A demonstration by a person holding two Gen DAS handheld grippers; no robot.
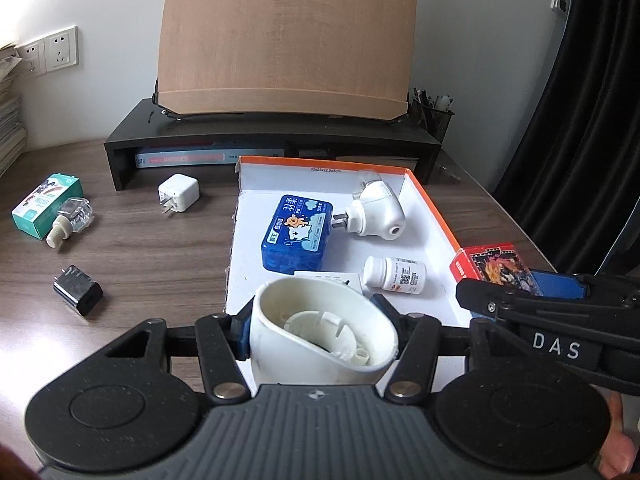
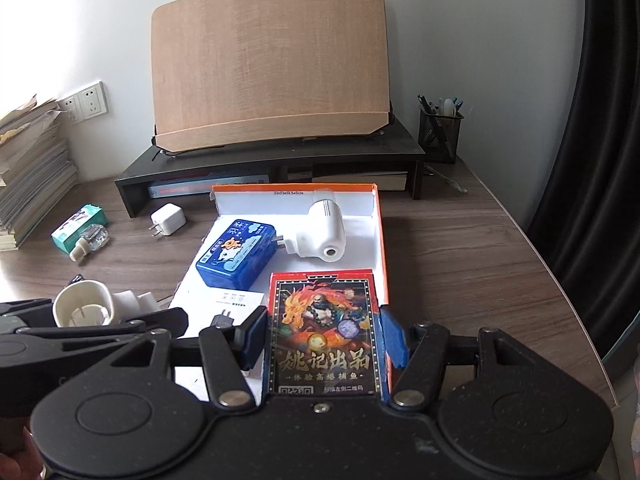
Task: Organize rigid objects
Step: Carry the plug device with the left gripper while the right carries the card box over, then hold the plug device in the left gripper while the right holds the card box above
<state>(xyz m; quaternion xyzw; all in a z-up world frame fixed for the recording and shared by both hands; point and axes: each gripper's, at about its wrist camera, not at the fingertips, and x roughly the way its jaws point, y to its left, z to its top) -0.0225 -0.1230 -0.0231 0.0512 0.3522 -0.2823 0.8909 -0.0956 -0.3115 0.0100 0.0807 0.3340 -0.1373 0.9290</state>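
My left gripper (image 1: 320, 320) is shut on a hollow white plastic shell (image 1: 320, 336), held over the near edge of a white box tray with an orange rim (image 1: 432, 204). My right gripper (image 2: 325, 336) is shut on a red card box (image 2: 324, 328), also over the tray's near end, to the right of the left one. Inside the tray lie a blue tin (image 1: 298, 232), a white plug-in device (image 1: 376, 208) and a white pill bottle (image 1: 394, 276). Left of the tray on the desk are a white charger (image 1: 178, 192), a black charger (image 1: 78, 290), a green carton (image 1: 46, 204) and a clear bottle (image 1: 70, 218).
A black desk riser (image 2: 272, 160) carrying a wooden board (image 2: 268, 60) stands behind the tray. A mesh pen holder (image 2: 440, 132) is at the back right, a stack of books (image 2: 32, 176) at the far left. The desk edge and a dark curtain (image 2: 592, 160) are on the right.
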